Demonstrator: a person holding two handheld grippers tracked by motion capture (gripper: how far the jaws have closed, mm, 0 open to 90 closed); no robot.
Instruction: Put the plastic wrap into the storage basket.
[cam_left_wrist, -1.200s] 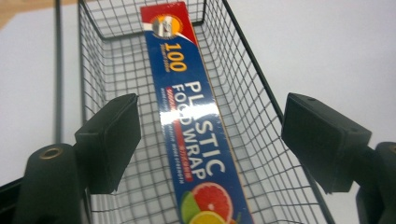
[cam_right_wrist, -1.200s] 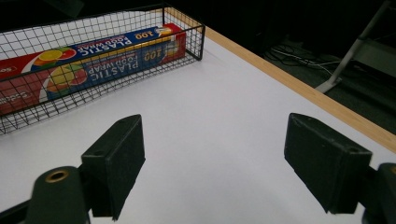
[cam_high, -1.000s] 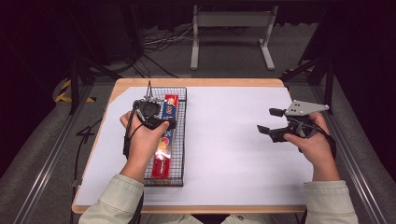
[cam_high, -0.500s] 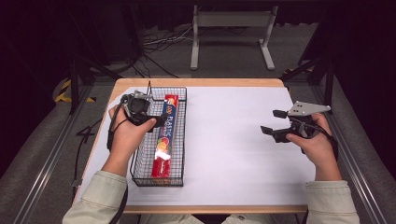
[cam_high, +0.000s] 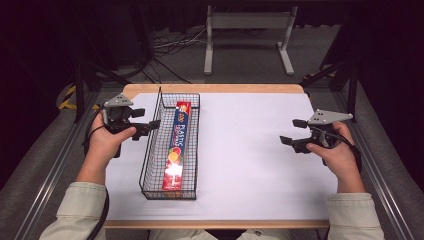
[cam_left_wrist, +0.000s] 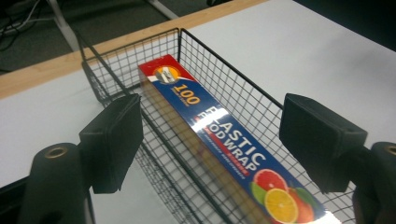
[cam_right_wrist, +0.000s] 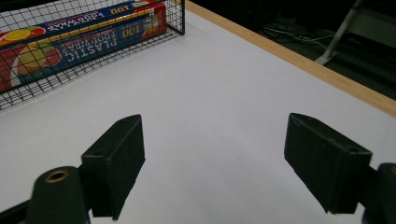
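Observation:
A long blue and red plastic wrap box (cam_high: 177, 145) lies lengthwise in a black wire basket (cam_high: 148, 150) on the left half of the white table. My left gripper (cam_high: 145, 119) hovers just left of the basket's far end, open, its jaws having just closed a little with nothing between them. In the left gripper view the box (cam_left_wrist: 219, 140) and the basket's wall (cam_left_wrist: 243, 88) lie beyond the gripper (cam_left_wrist: 208, 126). My right gripper (cam_high: 292, 131) is held over the table's right side, open and empty. In the right gripper view the box (cam_right_wrist: 70, 44) shows far off beyond the gripper (cam_right_wrist: 210, 154).
The white table top (cam_high: 250, 150) stretches bare between basket and right hand, with a wooden edge (cam_high: 215, 88) at the back. Behind the table, cables (cam_high: 165, 47) and a grey metal stand (cam_high: 247, 30) sit on the floor. Metal rails run along both table sides.
My left hand has moved left and slightly back, from above the box in the basket to outside the basket's left wall. The right hand has stayed put.

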